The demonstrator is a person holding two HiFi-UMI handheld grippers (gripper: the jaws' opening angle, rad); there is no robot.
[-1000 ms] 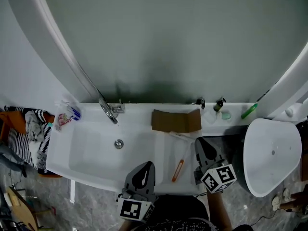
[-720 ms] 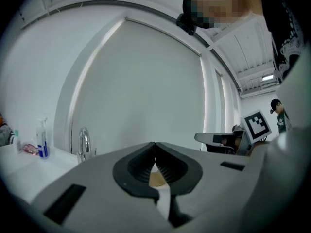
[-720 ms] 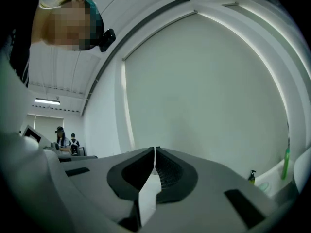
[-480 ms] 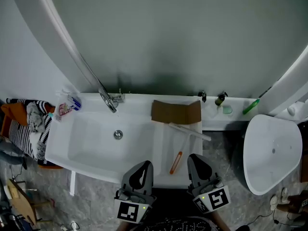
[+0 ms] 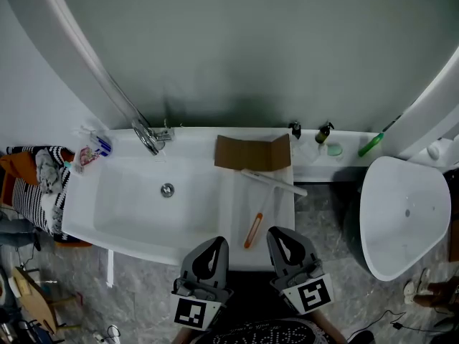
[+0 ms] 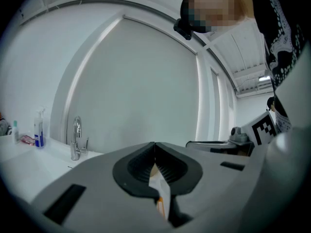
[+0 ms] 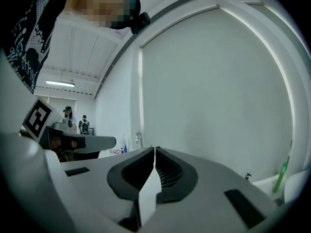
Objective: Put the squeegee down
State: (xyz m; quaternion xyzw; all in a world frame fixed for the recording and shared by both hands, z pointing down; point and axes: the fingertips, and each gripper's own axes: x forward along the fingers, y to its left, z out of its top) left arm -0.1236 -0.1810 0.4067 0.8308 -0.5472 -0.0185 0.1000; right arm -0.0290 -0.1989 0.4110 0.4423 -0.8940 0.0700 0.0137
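The squeegee (image 5: pixel 272 182) lies flat on the white counter (image 5: pixel 233 253) just right of the sink basin. Its pale blade sits near the cardboard and its orange handle (image 5: pixel 252 233) points toward me. No gripper touches it. My left gripper (image 5: pixel 217 242) hovers at the counter's near edge, left of the handle, jaws shut and empty. Just right of the handle's end, my right gripper (image 5: pixel 277 231) is also shut and empty. In the left gripper view (image 6: pixel 154 144) and the right gripper view (image 7: pixel 154 149) the tips meet with nothing clamped.
A sink basin (image 5: pixel 129 213) with a chrome faucet (image 5: pixel 147 138) fills the left. Folded cardboard (image 5: pixel 251 153) lies at the back of the counter. Small bottles (image 5: pixel 324 131) and a green item (image 5: pixel 371 145) stand on the ledge. A white bowl (image 5: pixel 401 221) is at right, striped cloth (image 5: pixel 39 192) far left.
My right gripper has pulled back from the squeegee's blade toward the near edge with its jaws closed, leaving the squeegee on the counter. The left gripper shifted slightly.
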